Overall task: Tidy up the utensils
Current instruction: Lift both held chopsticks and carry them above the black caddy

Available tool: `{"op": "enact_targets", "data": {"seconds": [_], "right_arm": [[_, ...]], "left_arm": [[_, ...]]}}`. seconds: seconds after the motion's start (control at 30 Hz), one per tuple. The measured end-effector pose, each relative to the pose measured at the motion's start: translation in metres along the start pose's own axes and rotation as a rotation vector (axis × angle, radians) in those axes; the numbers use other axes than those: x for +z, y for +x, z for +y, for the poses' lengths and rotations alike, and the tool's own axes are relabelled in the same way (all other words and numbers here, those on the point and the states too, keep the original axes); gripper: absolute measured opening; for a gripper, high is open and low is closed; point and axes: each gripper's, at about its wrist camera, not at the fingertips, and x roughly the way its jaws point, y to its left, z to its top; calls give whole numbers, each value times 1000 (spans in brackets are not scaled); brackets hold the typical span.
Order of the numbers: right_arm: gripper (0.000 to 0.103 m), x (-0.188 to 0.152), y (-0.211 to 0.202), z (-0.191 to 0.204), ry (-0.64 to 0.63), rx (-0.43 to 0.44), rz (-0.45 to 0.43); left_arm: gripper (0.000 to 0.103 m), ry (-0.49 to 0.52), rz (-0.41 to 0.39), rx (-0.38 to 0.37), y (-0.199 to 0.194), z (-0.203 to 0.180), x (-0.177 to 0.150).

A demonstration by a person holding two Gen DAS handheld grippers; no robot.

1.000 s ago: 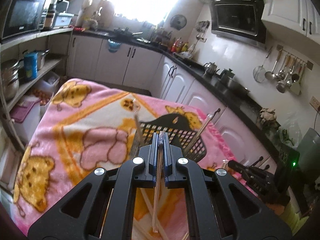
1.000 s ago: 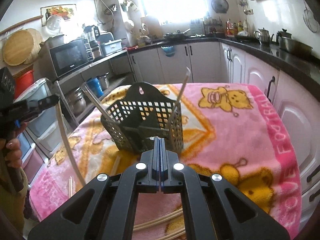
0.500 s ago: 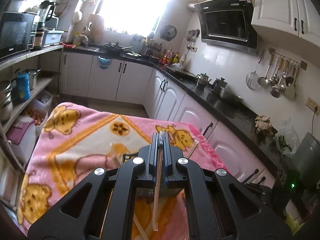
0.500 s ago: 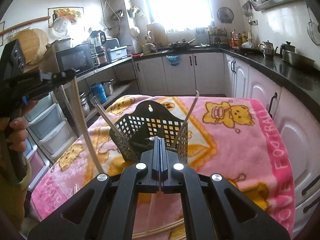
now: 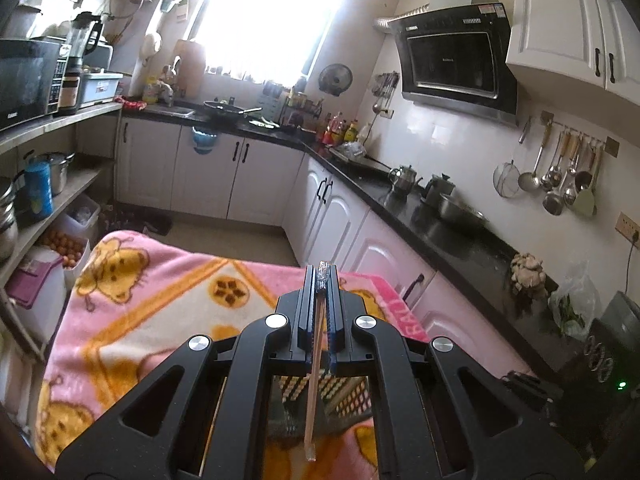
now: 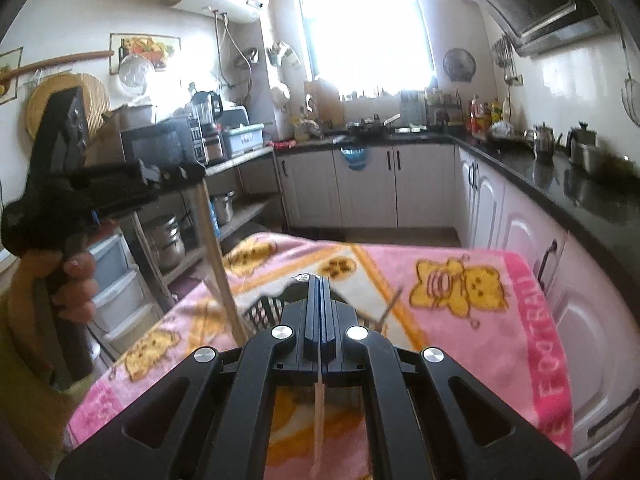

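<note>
My left gripper [image 5: 321, 276] is shut on a pale chopstick [image 5: 313, 396] that hangs down between its arms. The black mesh utensil basket [image 5: 320, 394] shows just below it, mostly hidden by the gripper body. In the right wrist view the left gripper [image 6: 176, 174] is raised at the left, its chopstick [image 6: 222, 272] slanting down to the basket [image 6: 264, 312]. My right gripper [image 6: 319, 280] is shut on another thin chopstick [image 6: 319, 420] that hangs below its jaws. A chopstick [image 6: 390, 306] leans out of the basket's right side.
The basket stands on a table under a pink and yellow bear blanket [image 6: 460, 280]. White cabinets with a black counter [image 5: 440, 232] run along the right. Open shelves with pots and a microwave [image 6: 160, 148] stand at the left.
Both grippers have risen and tilted up, so the basket has dropped low in both views. The left gripper has carried its chopstick up over the basket. A chopstick now shows in the right gripper.
</note>
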Motion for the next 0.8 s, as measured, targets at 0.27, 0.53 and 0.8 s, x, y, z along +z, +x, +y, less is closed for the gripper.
{"op": "enact_targets", "data": {"seconds": [0.27, 0.53, 0.8], "right_arm": [[1, 42, 16, -5, 2, -4, -52], [1, 66, 41, -14, 14, -30, -68], [1, 58, 69, -23, 19, -60, -52]], "left_arm": [[1, 8, -19, 15, 24, -6, 15], [0, -2, -4, 38, 56, -1, 5], [1, 7, 32, 55, 78, 5, -16]]}}
